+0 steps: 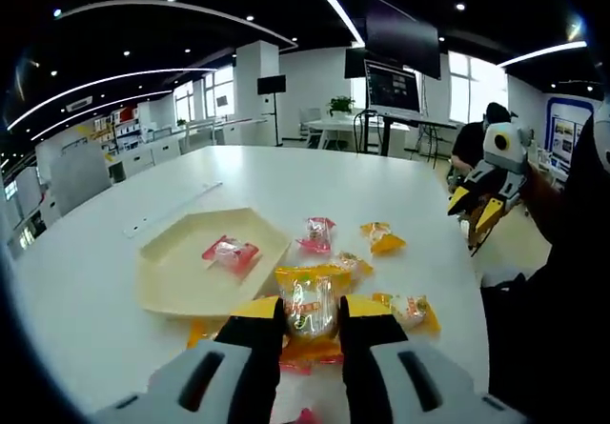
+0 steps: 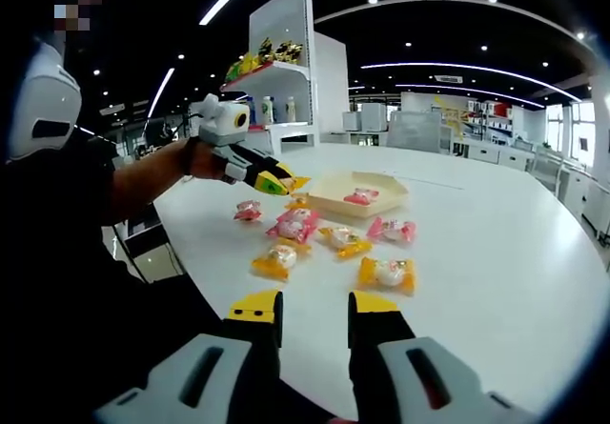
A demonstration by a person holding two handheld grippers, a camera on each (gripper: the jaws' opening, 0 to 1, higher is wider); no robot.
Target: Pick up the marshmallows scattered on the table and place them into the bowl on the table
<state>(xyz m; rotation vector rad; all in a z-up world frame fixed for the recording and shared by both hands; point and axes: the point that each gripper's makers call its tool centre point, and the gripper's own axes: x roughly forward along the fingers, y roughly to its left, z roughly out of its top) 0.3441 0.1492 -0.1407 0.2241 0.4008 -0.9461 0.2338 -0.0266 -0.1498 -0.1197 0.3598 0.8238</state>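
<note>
In the left gripper view, the left gripper has its two jaws closed on a yellow-wrapped marshmallow, which sits pinched between the tips and raised above the white table. Just beyond the jaws and a little to their left lies the pale, shallow bowl (six-sided, more like a tray), with one pink-wrapped marshmallow resting inside it. Ahead of the jaws, past the held sweet, a second pink marshmallow and an orange-wrapped one lie on the table, and another orange one sits close beside the right jaw. Off to the far right of this view the right gripper hangs past the table edge, yellow tips pointing down. In the right gripper view, the right gripper has its jaws apart with nothing between them, hovering near the table edge. Beyond them a loose cluster of wrapped marshmallows is spread on the table: an orange one nearest, just ahead of the right jaw, a yellow one ahead of the left jaw, and a large pink one farther on. The bowl sits behind the cluster, with the left gripper held by a hand beside its left rim.
</note>
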